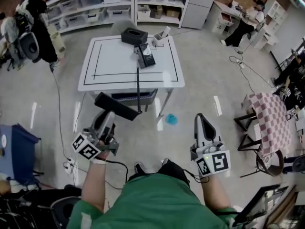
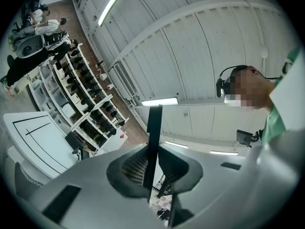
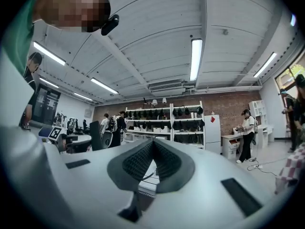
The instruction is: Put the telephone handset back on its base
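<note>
1. Head view: the telephone (image 1: 145,55) sits toward the far edge of the white tabletop (image 1: 109,66), straight ahead of the person and well apart from both grippers.
   - It is too small here to tell whether the handset lies on the base or beside it. The dark body seems to run lengthwise away from the person.
   - The left gripper (image 1: 107,116) and the right gripper (image 1: 200,118) hang low over the floor, short of the tabletop's near edge.
   - The telephone lies up-frame between them, a little nearer the left one.
   - A black strip (image 1: 116,107) slants across just ahead of the left gripper.

2. Left gripper view: the fingers (image 2: 135,166) stand narrow, clamped on the black strip, which is seen edge-on and rises out of the grip.
   - This gripper points at the ceiling. The tabletop shows off to the lower left, not along the fingers.

3. Right gripper view: the fingers (image 3: 138,164) are pressed together with nothing between them.
   - They face level across the room toward the shelves (image 3: 162,123), and the telephone cannot be made out in this view.
   - Judged from these views, the free right gripper is the one able to take the handset, though the left is slightly nearer. Either would first have to go forward and tip down toward the tabletop.
</note>
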`<state>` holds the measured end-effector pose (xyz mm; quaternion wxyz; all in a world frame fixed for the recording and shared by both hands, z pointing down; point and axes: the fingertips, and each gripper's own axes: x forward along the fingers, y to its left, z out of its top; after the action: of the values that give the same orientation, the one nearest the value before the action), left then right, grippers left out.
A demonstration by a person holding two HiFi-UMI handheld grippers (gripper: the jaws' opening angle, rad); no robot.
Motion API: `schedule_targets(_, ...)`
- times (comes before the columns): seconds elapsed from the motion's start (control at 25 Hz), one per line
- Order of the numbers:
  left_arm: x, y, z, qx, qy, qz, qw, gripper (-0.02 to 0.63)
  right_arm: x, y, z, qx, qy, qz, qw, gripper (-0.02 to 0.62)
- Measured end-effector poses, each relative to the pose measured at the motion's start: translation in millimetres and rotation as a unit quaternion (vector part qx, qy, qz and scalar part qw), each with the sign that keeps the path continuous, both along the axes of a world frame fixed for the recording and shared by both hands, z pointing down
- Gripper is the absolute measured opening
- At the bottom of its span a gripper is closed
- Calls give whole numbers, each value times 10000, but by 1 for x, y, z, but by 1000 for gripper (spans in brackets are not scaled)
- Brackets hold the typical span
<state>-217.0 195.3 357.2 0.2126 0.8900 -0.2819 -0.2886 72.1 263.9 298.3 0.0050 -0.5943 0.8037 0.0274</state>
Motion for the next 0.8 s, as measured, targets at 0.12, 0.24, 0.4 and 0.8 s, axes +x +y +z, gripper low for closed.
schedule_targets(0.12, -2, -8, 4, 19, 13, 99, 9999, 80, -5, -3, 6, -66, 33, 81, 9999, 21)
schedule_targets(0.24, -8, -13, 11, 1, 52, 149, 9999, 80, -11, -8, 17, -139, 25, 119, 9998, 21)
schedule_targets(0.4, -9, -27, 17, -35, 62, 108, 9999, 80, -13, -26, 27, -178, -38, 58, 9998, 21)
schedule_targets(0.8, 24, -81, 15, -181, -98, -11, 9998, 80, 6, -126, 38, -147, -448, -507, 9976, 21)
